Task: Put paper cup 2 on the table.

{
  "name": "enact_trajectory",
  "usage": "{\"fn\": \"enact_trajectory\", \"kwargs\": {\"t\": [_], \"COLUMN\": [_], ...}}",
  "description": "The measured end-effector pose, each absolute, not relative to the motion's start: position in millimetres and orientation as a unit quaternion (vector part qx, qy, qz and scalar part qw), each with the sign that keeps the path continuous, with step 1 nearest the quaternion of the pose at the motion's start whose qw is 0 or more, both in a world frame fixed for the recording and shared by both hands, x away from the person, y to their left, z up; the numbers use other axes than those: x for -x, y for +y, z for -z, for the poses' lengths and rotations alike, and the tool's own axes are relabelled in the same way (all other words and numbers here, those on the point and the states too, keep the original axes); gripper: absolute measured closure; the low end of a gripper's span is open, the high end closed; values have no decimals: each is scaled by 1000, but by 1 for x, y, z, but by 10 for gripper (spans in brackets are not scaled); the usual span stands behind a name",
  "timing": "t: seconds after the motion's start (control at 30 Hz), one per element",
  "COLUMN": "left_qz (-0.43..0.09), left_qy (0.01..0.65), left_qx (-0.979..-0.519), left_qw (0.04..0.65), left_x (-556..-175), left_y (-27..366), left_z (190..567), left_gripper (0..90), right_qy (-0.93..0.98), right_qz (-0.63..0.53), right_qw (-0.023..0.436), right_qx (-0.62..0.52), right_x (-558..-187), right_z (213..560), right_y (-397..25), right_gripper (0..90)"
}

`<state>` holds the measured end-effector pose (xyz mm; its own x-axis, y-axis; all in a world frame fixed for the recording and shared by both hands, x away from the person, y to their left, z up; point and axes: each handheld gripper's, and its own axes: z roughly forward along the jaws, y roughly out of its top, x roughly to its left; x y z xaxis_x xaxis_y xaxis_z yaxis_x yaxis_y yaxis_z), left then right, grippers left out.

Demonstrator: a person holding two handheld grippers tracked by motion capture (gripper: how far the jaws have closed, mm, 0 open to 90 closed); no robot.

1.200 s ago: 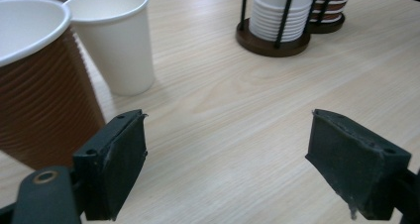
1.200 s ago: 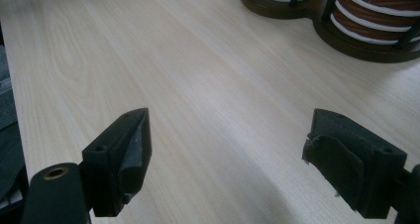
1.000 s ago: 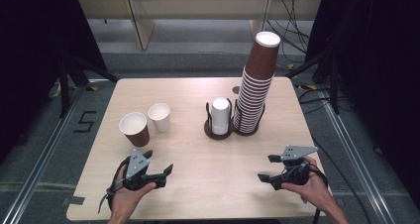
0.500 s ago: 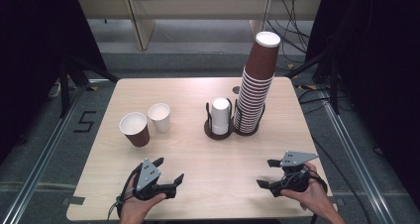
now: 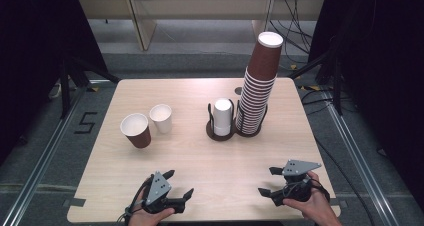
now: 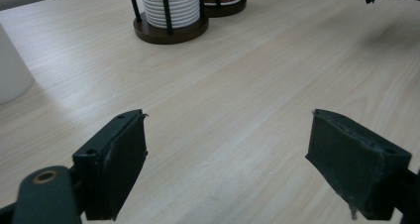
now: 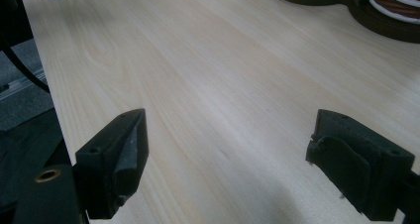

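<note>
A pale wooden table (image 5: 200, 161) with a fine straight grain and rounded corners, seen from above. Two hand-held black grippers rest low over its near edge. The left gripper (image 5: 179, 184), close to the near left corner, has its two jaws spread wide with nothing between them; in the left gripper view only bare wood lies between the blocky, matte black jaws. The right gripper (image 5: 270, 181), close to the near right corner, is likewise spread wide and holds nothing. Each carries a grey three-cornered plate on top, and a hand grips each from below.

Two loose paper cups stand upright toward the left edge, well apart from both grippers: one brown cup (image 5: 135, 130) with a white inside, and one smaller white cup (image 5: 161, 118) just beside it, farther back. They are tapered, smooth and open at the top.

Near the middle of the table sits one dark brown double holder (image 5: 222, 134), two round bases joined, with thin black upright rods. Its left ring holds a short stack of white cups (image 5: 223, 117), upside down. Its right ring holds a tall, slightly leaning stack of brown cups (image 5: 258, 91) with white rims showing as stripes; too many to count.
</note>
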<state>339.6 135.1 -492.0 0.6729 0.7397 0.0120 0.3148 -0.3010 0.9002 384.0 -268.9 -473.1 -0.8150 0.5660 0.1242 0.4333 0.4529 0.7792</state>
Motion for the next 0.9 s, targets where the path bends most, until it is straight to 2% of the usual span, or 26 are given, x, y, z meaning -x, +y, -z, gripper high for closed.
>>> {"fn": "enact_trajectory", "kwargs": {"t": [0.9], "left_qz": [-224], "left_qy": [307], "left_qx": [-797], "left_qw": [470], "left_x": [-343], "left_y": [126], "left_z": [499], "left_gripper": [149], "right_qy": [862], "right_qz": [-415], "right_qw": [70], "right_qx": [-284], "right_x": [-374], "right_z": [488], "right_y": [-260], "right_gripper": [158]}}
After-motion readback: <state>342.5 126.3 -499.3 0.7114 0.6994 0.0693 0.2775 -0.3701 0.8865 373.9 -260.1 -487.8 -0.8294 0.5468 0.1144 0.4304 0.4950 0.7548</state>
